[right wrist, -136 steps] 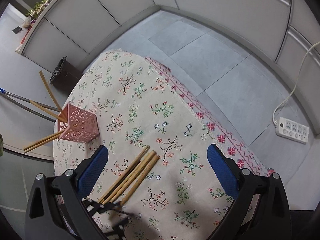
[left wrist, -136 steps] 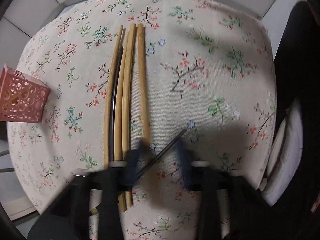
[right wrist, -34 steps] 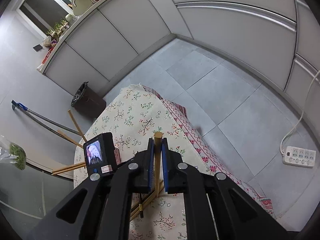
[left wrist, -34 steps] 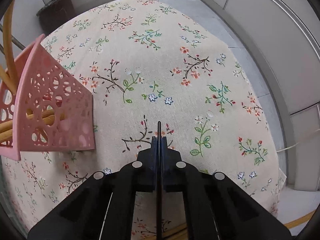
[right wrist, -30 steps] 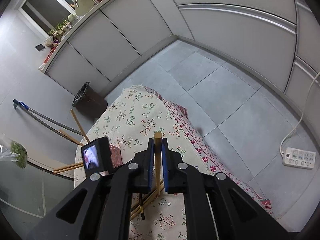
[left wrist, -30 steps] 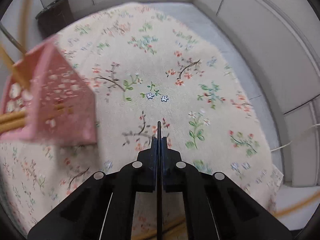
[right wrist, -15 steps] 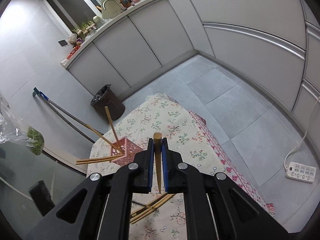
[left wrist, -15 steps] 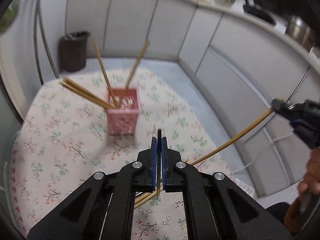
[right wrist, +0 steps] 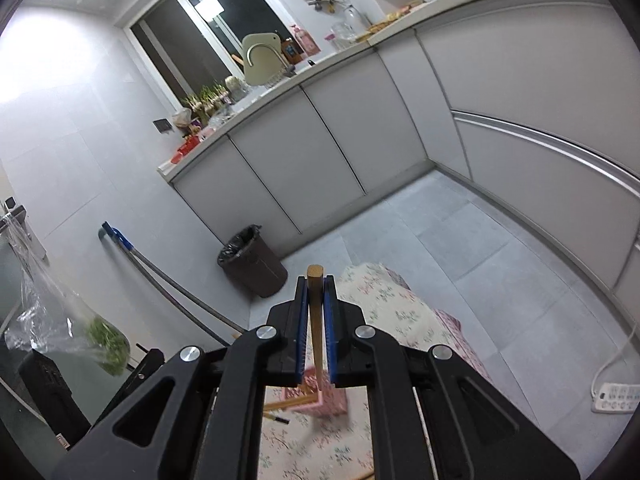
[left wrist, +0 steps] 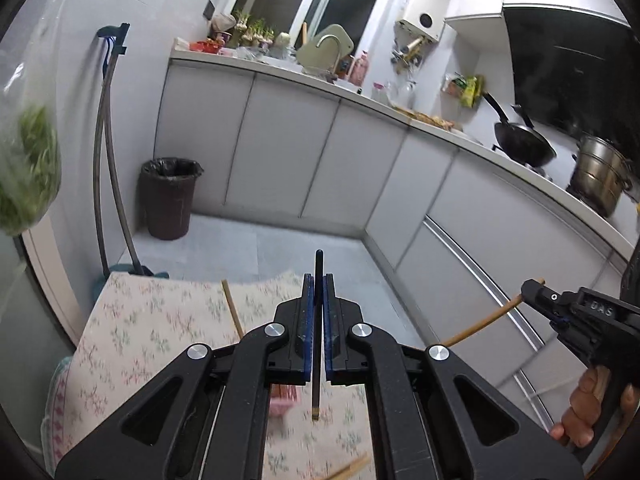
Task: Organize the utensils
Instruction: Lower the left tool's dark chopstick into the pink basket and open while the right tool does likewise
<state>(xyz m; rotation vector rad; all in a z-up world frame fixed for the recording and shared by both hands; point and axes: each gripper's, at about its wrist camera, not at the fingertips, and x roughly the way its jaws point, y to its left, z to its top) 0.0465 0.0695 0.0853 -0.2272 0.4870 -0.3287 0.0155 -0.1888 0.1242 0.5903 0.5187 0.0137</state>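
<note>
Both clamped: left tool (left wrist: 316, 300) grips thin black chopstick (left wrist: 317, 336); right tool (right wrist: 315, 300) grips tan wooden chopstick (right wrist: 315, 312)

Both claws raised well above bench (left wrist: 132, 332), open air around them. Left claw (left wrist: 316, 280) pinches black chopstick (left wrist: 317, 344) hanging toward cloth; right claw (right wrist: 315, 280) pinches wooden chopstick (right wrist: 315, 320) hanging over pink holder (right wrist: 324, 398). Holder sits directly beneath both claws. Sticks lean out of holder (right wrist: 286, 402), blocking its left side. Loose chopsticks on cloth near bench's near edge (left wrist: 348, 470). Right claw enters left view at right (left wrist: 532, 294), apart from left claw.
</note>
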